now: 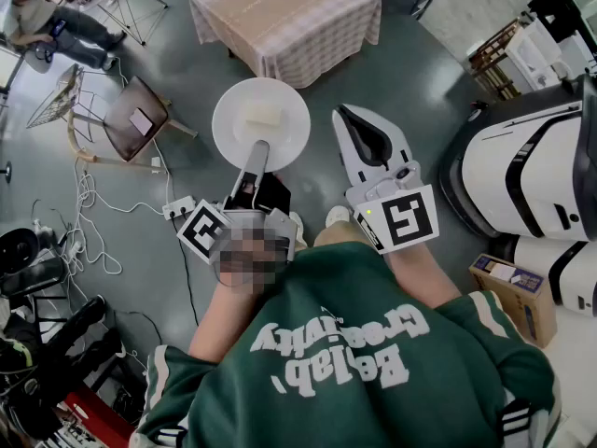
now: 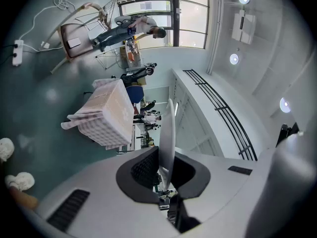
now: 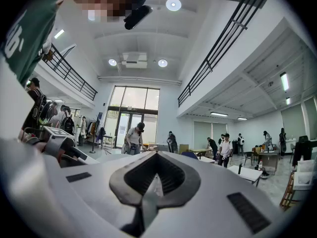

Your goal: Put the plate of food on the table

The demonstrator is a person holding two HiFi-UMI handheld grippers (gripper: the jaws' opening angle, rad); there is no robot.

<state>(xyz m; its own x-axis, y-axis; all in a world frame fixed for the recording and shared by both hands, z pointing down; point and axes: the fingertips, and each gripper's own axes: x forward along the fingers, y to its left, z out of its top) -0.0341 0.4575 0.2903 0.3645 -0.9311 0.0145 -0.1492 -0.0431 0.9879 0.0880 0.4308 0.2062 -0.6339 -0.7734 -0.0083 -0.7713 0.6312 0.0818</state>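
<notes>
A white plate (image 1: 261, 124) carrying a pale block of food (image 1: 262, 114) hangs level over the grey floor, short of the table. My left gripper (image 1: 260, 147) is shut on the plate's near rim. In the left gripper view the plate (image 2: 167, 133) shows edge-on, pinched between the jaws of my left gripper (image 2: 166, 175). The table (image 1: 289, 21), draped in a pink checked cloth, stands ahead; the same table (image 2: 106, 115) also shows in the left gripper view. To the right of the plate, my right gripper (image 1: 350, 119) is shut with nothing in it; in its own view my right gripper (image 3: 154, 182) points into the hall.
A brown chair (image 1: 135, 119) stands left of the plate, with white cables (image 1: 93, 213) trailing over the floor beside it. A large white and black machine (image 1: 522, 175) and a cardboard box (image 1: 513, 287) are at the right. Several people (image 3: 133, 140) stand far off in the hall.
</notes>
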